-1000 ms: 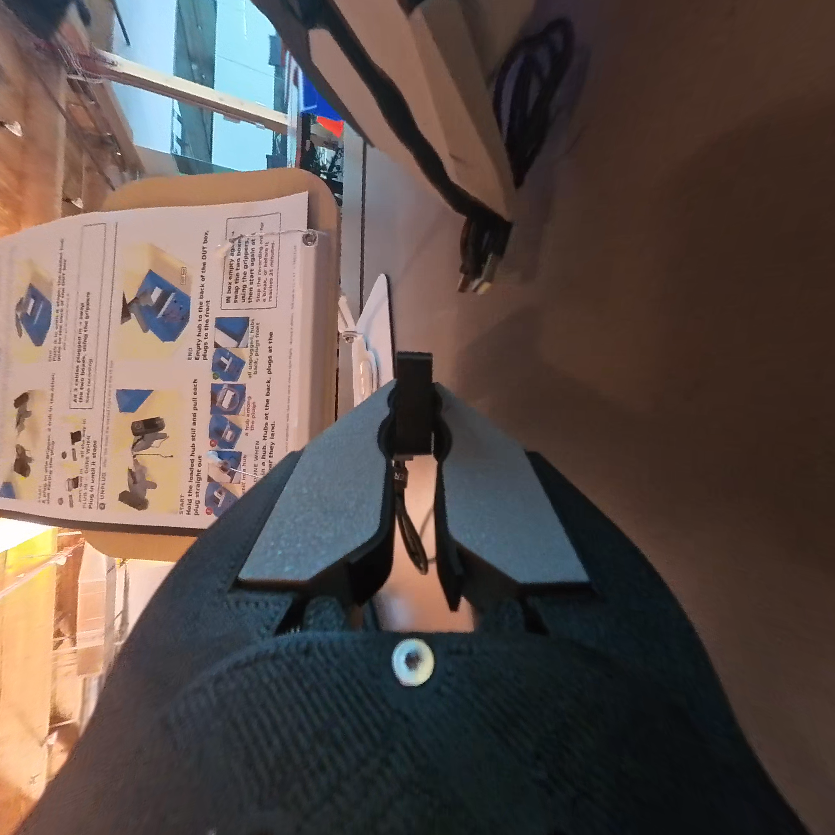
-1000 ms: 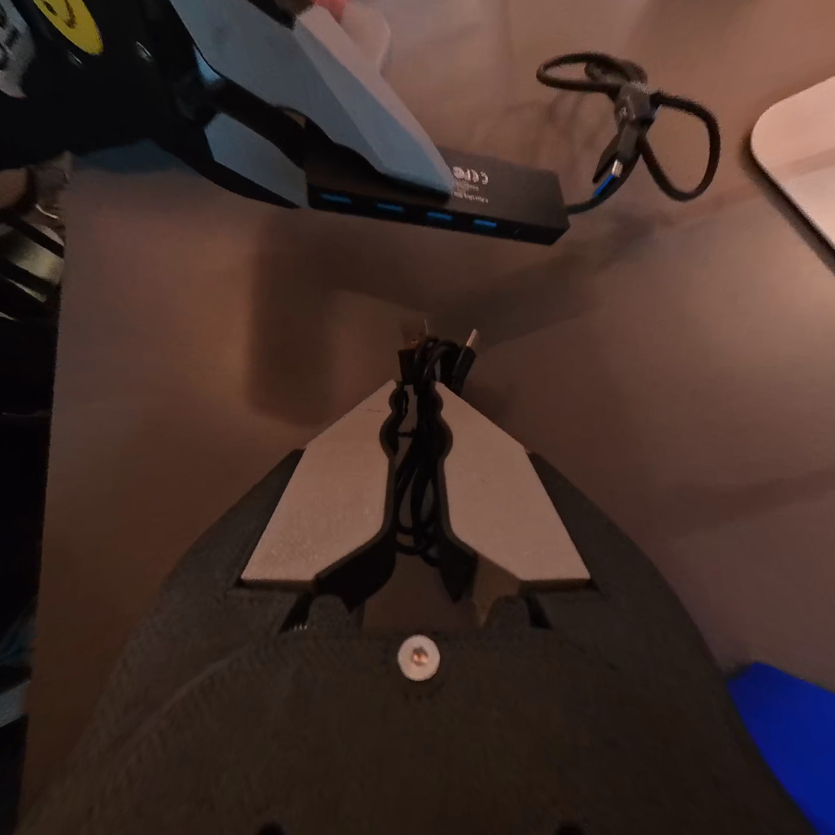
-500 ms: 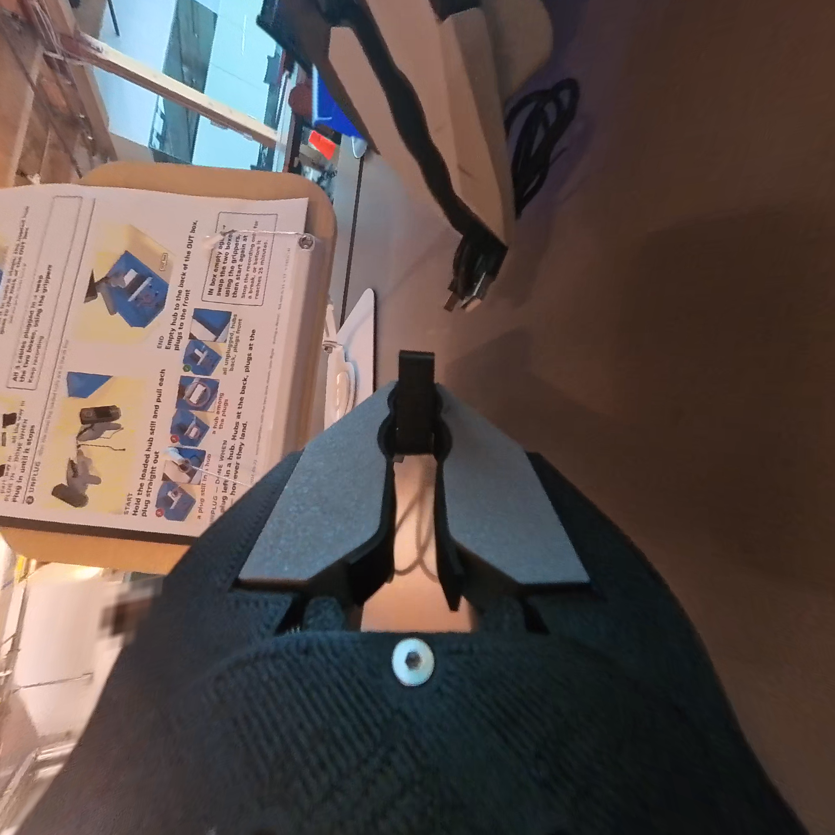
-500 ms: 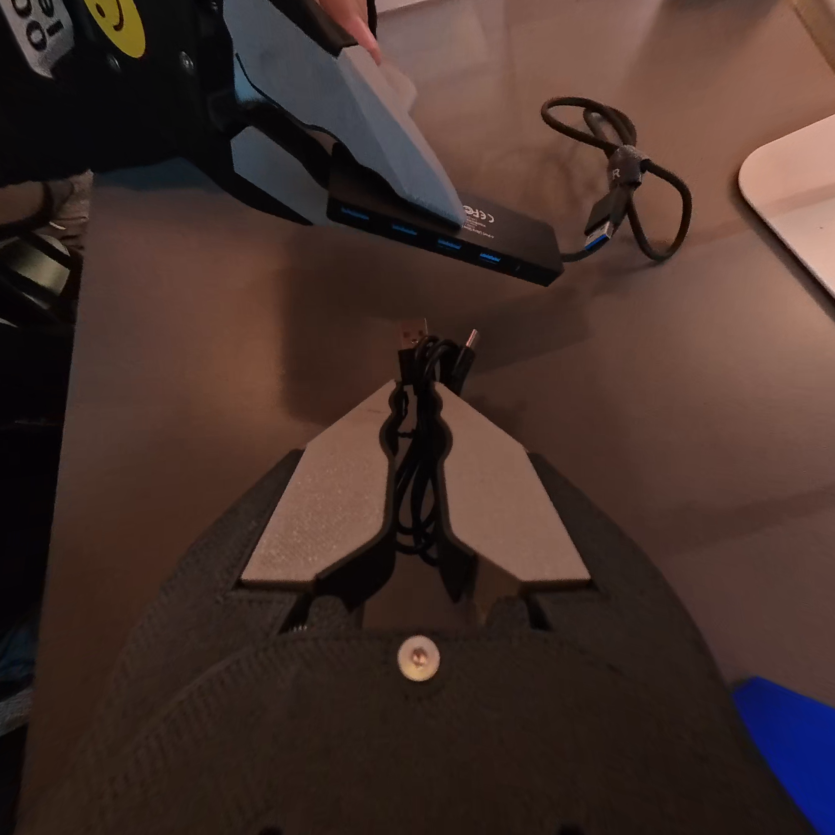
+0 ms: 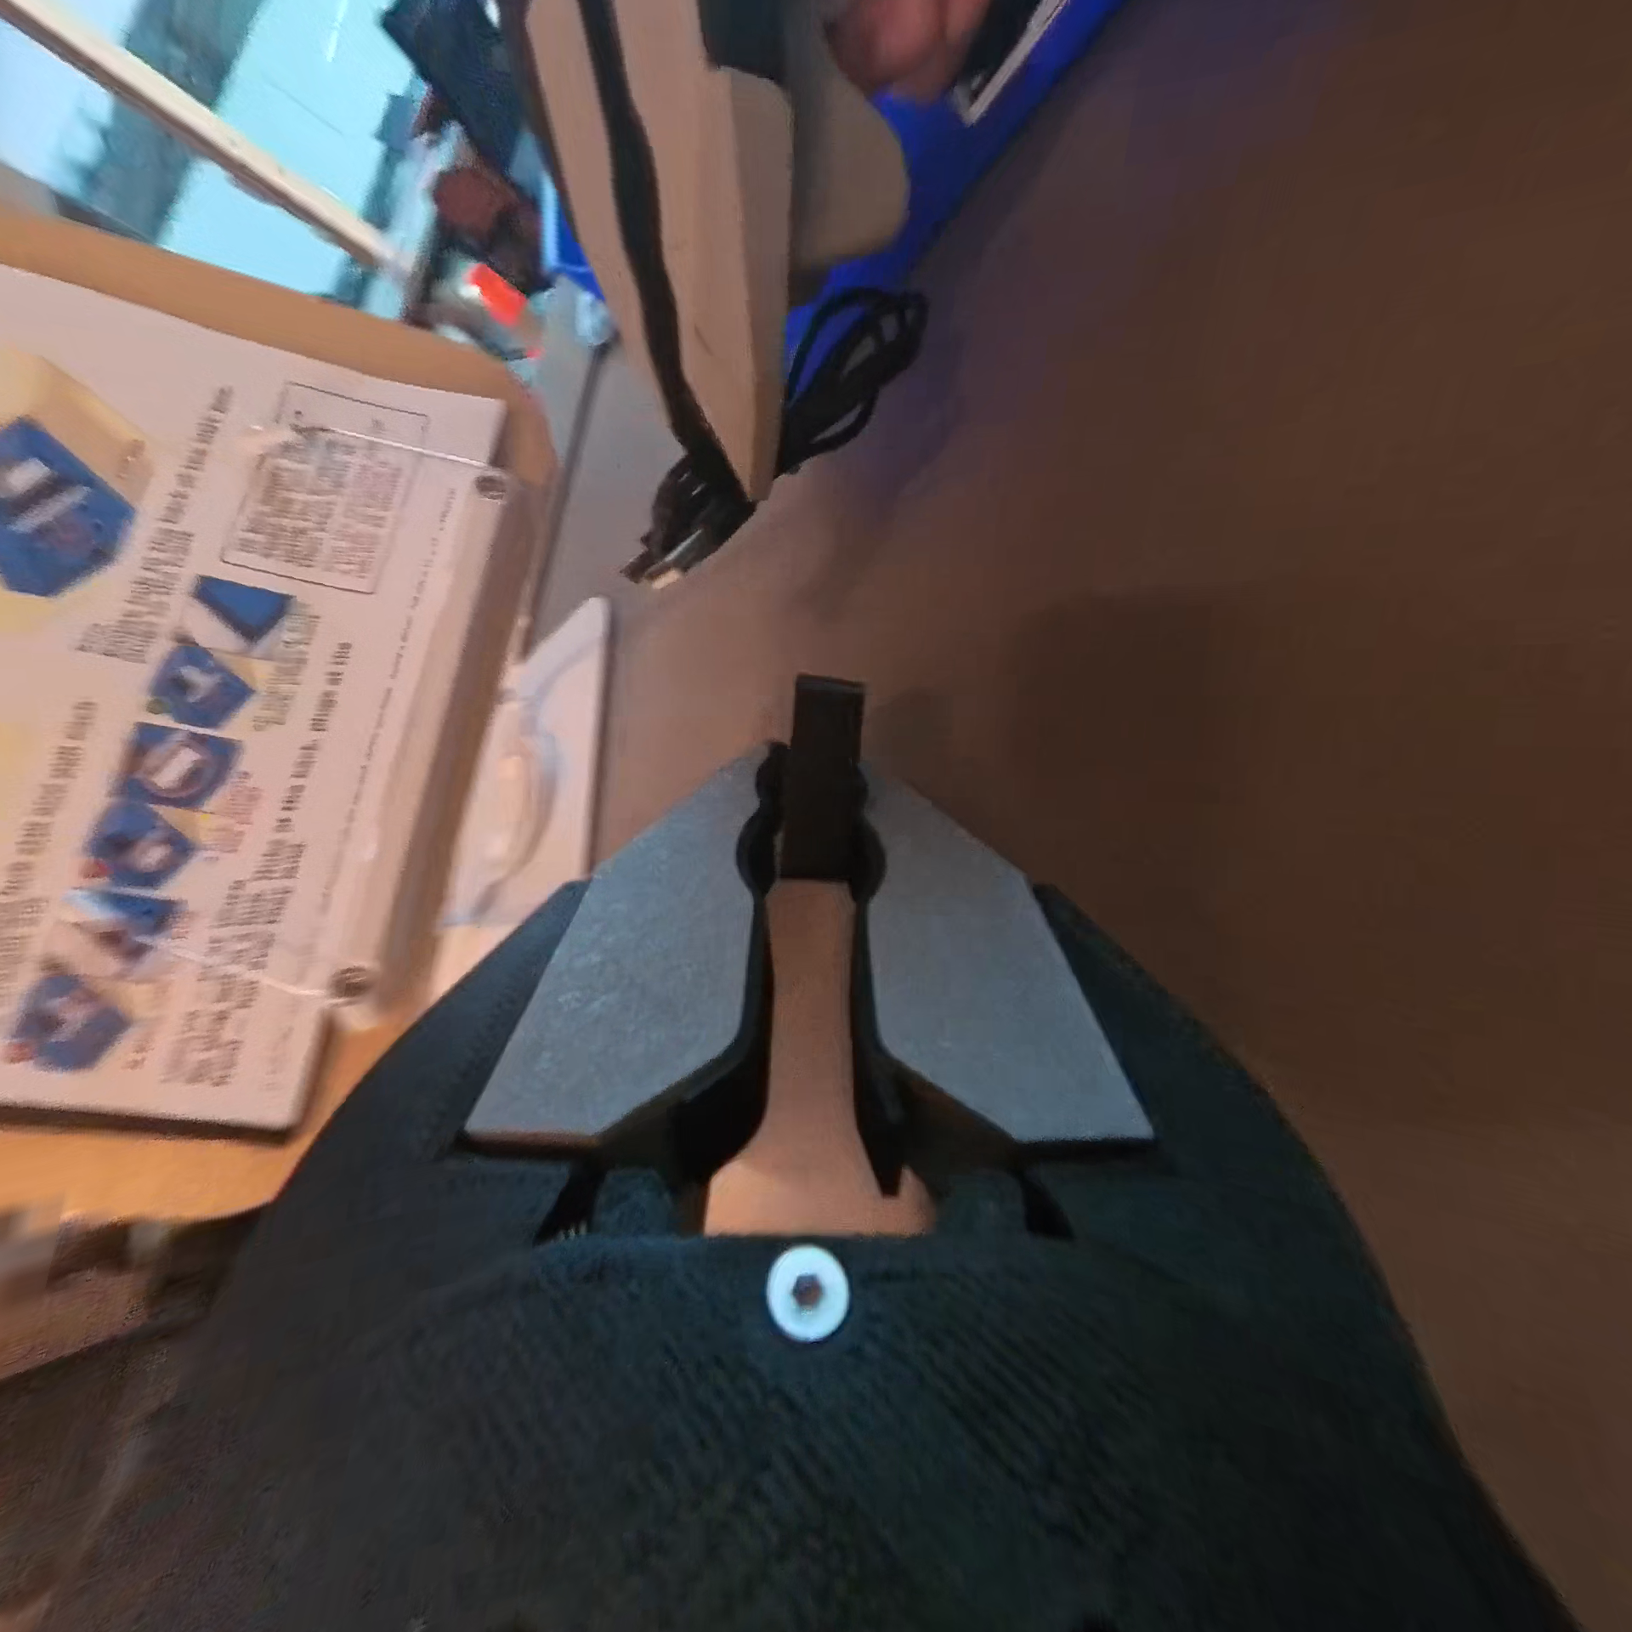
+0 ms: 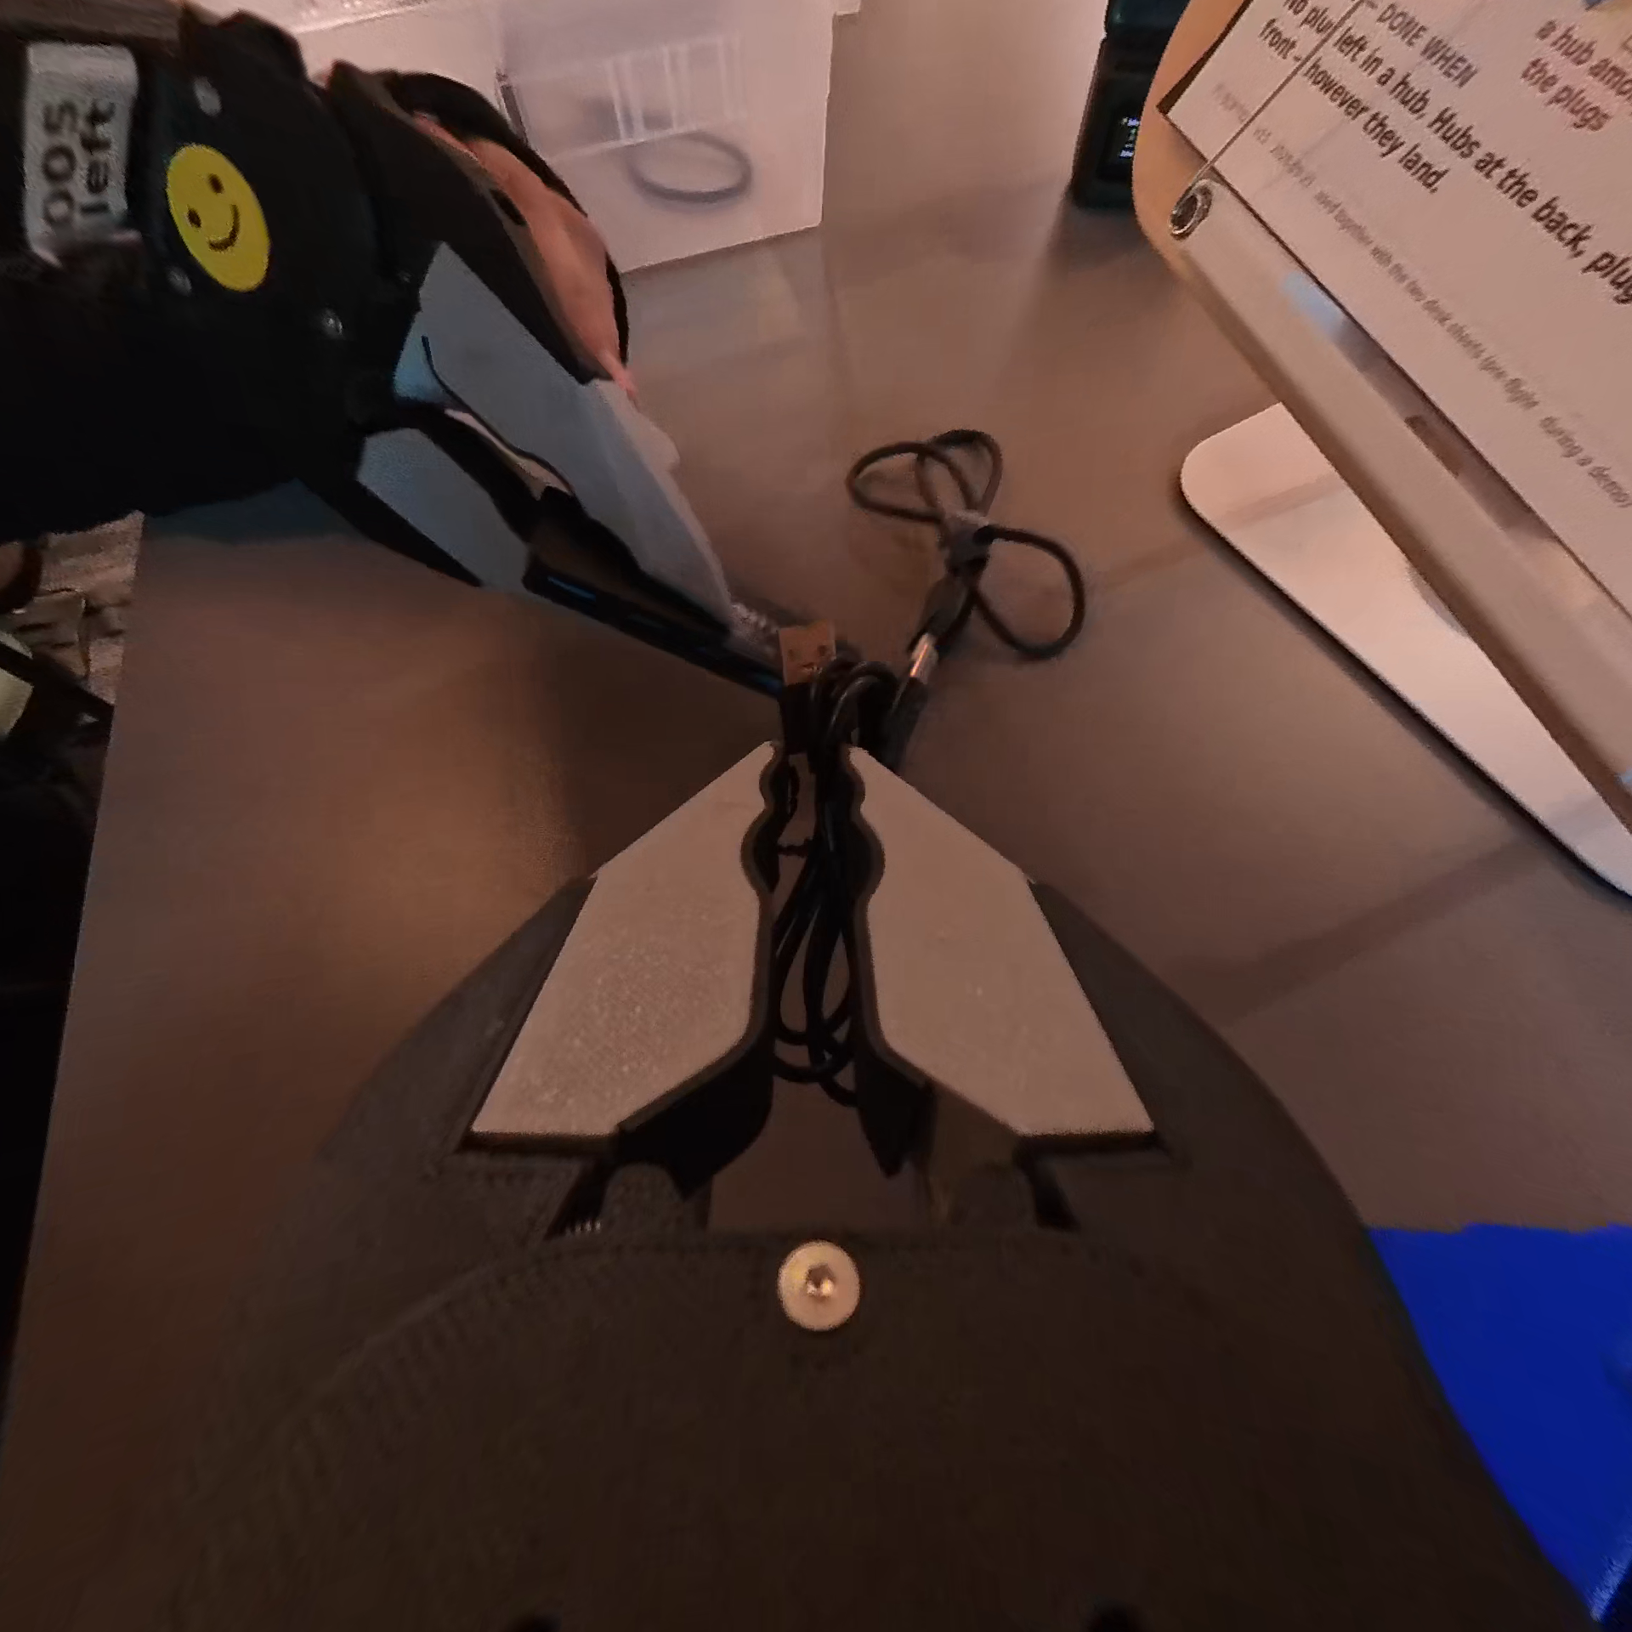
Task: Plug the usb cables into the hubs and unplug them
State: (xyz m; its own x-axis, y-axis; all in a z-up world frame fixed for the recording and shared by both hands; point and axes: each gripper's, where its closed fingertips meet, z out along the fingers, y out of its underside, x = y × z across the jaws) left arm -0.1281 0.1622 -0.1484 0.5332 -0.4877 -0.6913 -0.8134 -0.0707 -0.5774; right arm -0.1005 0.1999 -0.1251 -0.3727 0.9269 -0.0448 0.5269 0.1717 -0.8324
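Observation:
My left gripper [image 5: 817,759] is shut on a black USB hub [image 5: 826,751], seen end-on between its fingertips. In the right wrist view it comes in from the upper left [image 6: 724,609], holding the hub [image 6: 636,609] above the table. My right gripper [image 6: 817,759] is shut on a bundled black USB cable [image 6: 817,927]. Its metal plug [image 6: 808,653] sticks out past the fingertips, right by the hub's port side; I cannot tell whether they touch. The right gripper [image 5: 751,477] and the cable's plugs [image 5: 680,539] also show at the top of the left wrist view.
The hub's own tied cable [image 6: 971,547] lies on the grey table beyond the plug. An instruction board [image 6: 1413,265] on a white base [image 6: 1325,547] stands to the right. A blue box [image 6: 1519,1369] is at the lower right. A clear container [image 6: 671,132] stands at the back. There is about 6 cm between the tips of the two grippers.
My right gripper has moved forward with the cable, bringing its plug from well short of the hub to right beside its ports. The hub has tilted and come closer.

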